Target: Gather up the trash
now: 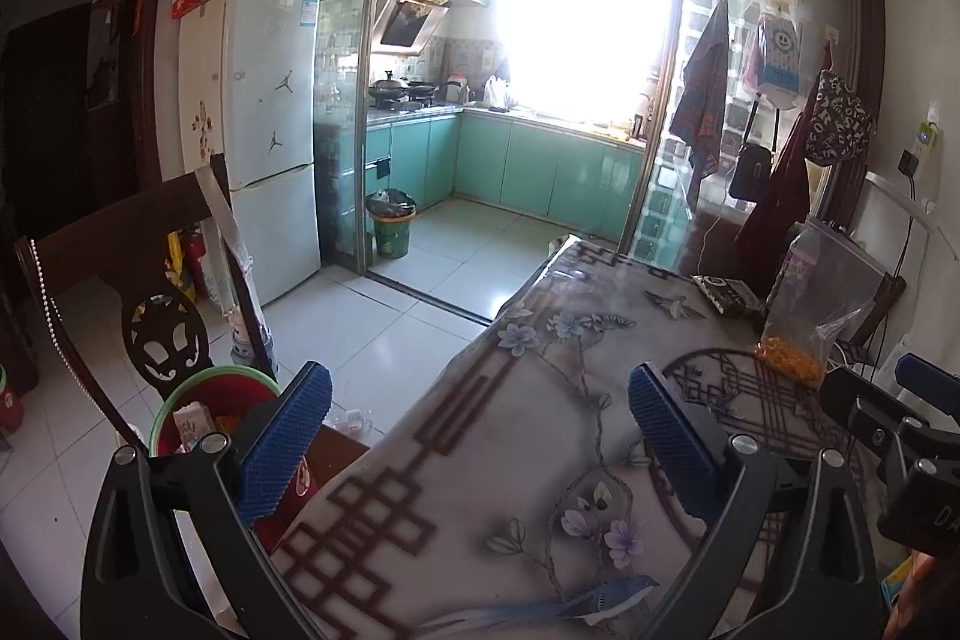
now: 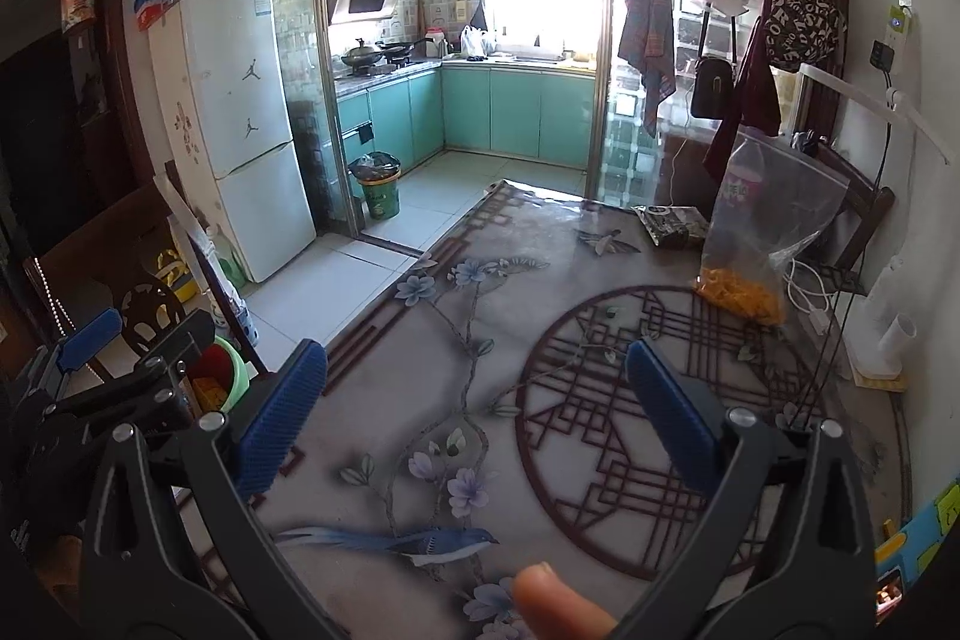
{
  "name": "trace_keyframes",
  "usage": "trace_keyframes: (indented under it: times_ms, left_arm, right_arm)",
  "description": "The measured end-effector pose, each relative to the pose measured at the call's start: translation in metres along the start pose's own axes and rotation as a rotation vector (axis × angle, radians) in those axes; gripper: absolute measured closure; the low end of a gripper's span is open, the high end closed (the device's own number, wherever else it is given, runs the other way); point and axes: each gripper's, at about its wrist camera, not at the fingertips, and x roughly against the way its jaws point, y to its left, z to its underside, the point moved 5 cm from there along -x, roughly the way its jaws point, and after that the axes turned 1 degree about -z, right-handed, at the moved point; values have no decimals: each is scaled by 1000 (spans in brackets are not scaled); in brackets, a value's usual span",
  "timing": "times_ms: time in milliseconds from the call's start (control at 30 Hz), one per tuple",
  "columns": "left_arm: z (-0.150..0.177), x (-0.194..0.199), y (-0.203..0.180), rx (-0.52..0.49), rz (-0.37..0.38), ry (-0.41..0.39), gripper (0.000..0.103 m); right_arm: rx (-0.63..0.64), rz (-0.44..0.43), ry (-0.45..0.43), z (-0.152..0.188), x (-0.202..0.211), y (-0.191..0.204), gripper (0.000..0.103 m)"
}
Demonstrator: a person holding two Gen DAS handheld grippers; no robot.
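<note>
The dark snack wrapper (image 2: 671, 223) is seen lying flat at the bench's (image 2: 420, 400) far right, nearer the right gripper (image 2: 477, 409); both it and the left gripper (image 1: 480, 436) are held wide, empty.

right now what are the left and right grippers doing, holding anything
Left gripper: jaws open, holding nothing, above the edge of the floral-patterned table.
Right gripper: jaws open, holding nothing, above the table.
</note>
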Motion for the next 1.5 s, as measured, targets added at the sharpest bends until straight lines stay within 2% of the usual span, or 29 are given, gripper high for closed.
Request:
trace_keyframes:
  times_ms: [567, 1500]
  left_arm:
    - [5, 2, -29, -49, 9, 17, 8]
    - [9, -3, -42, -82, 1, 35, 8]
  right_arm:
    - [-30, 9, 12, 6, 5, -25, 4]
    - [-39, 8, 22, 10, 0, -34, 4]
